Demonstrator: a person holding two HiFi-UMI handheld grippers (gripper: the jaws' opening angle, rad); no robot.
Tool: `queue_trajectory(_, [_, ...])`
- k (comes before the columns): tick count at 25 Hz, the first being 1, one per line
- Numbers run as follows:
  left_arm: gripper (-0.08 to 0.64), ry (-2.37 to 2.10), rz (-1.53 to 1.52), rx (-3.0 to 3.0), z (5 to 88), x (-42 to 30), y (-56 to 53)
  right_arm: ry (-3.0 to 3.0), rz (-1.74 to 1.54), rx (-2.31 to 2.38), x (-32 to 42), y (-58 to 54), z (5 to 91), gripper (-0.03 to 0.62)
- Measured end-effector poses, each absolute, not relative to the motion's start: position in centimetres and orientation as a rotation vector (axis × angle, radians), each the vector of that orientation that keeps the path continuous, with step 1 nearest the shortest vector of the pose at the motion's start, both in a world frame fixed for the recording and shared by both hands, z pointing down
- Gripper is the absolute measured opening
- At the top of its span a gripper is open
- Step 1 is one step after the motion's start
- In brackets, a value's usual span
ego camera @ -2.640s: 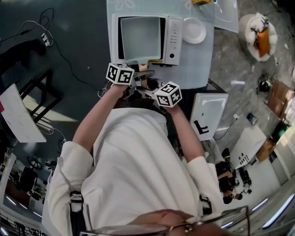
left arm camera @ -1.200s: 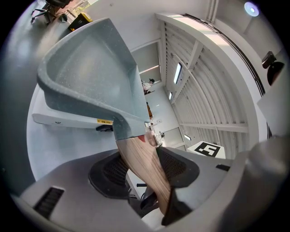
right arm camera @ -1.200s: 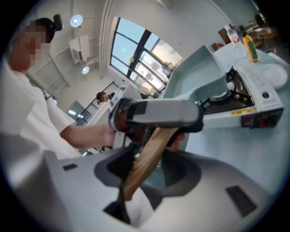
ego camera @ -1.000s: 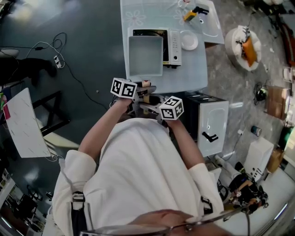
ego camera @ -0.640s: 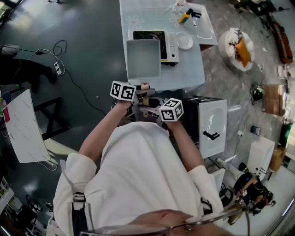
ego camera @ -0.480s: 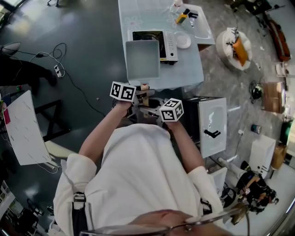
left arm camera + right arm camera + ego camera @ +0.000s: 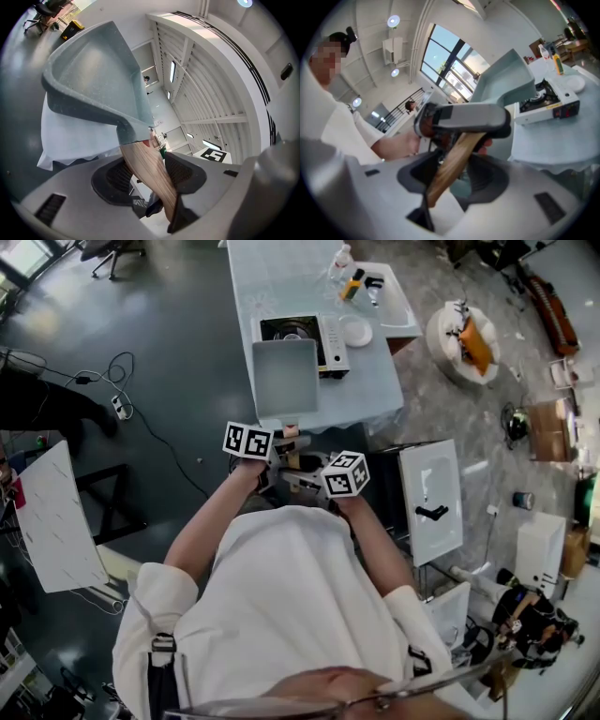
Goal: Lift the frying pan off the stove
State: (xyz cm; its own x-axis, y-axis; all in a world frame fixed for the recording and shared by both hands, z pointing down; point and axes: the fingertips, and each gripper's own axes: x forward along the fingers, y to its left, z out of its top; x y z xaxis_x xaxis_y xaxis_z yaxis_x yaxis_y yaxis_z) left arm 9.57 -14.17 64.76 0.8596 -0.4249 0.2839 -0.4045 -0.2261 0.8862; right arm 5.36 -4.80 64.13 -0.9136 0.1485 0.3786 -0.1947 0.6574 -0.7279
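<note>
The square grey frying pan hangs in the air in front of the portable stove, whose black burner shows behind it. Its wooden handle runs back toward me. My left gripper is shut on the handle near the pan. Just behind it, my right gripper is shut on the handle's end; its jaws have just been opening a little, with the handle still between the pads.
The stove stands on a pale blue table with a white plate and bottles beside it. A white cabinet stands to my right. Cables and a white board lie on the dark floor at left.
The pan has come off the stove toward me and risen, uncovering the burner. Both grippers moved with it, still on the handle, and the table now looks farther away.
</note>
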Motion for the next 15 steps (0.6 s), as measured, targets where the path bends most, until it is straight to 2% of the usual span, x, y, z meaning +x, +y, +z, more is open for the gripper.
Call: queue_trajectory(15, [0.232,-0.668,-0.077,1.844,62.2,13.4,-14.4,-2.478,1.11,-0.034,9.8,-4.8,61.7,0.212])
